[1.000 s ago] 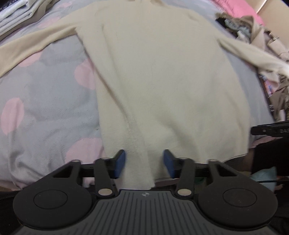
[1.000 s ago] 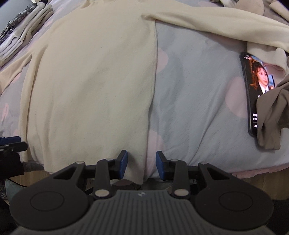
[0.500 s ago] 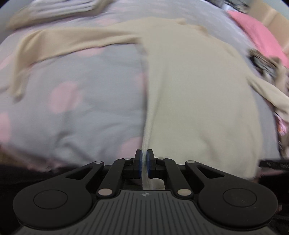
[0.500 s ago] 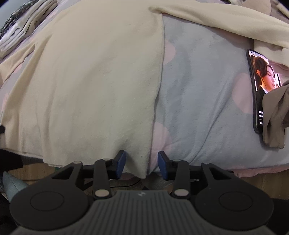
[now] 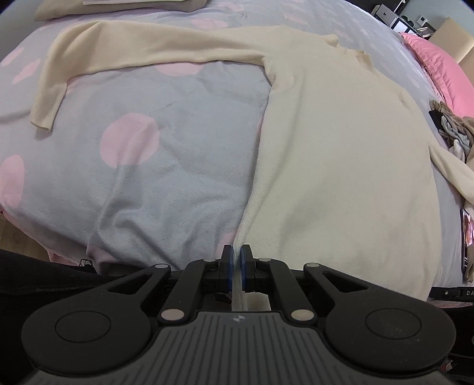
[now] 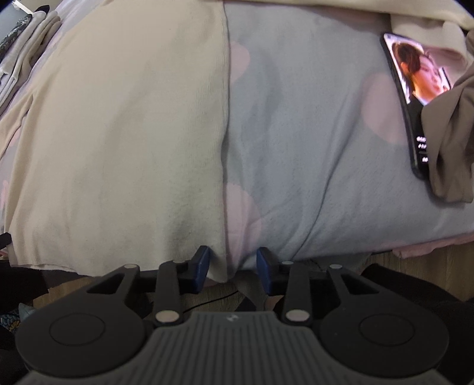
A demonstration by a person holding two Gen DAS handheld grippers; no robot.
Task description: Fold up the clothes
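A cream long-sleeved sweater (image 5: 340, 154) lies flat on a grey bedspread with pink dots (image 5: 148, 165), one sleeve (image 5: 124, 56) stretched out to the far left. My left gripper (image 5: 236, 260) is shut on the sweater's lower left hem corner at the bed's near edge. In the right wrist view the same sweater (image 6: 118, 124) fills the left half. My right gripper (image 6: 232, 263) is open, and the lower right hem corner hangs between its blue fingertips (image 6: 201, 263) without being pinched.
A lit phone (image 6: 414, 97) lies on the bedspread (image 6: 311, 133) at right, partly under a brown garment (image 6: 450, 142). Folded clothes (image 5: 118, 4) sit at the far edge. A loose clothes pile (image 5: 453, 130) and a pink pillow (image 5: 438, 65) lie at right.
My left gripper closed on the hem corner and swung left along the hem. My right gripper stayed open and moved in closer to the right hem corner.
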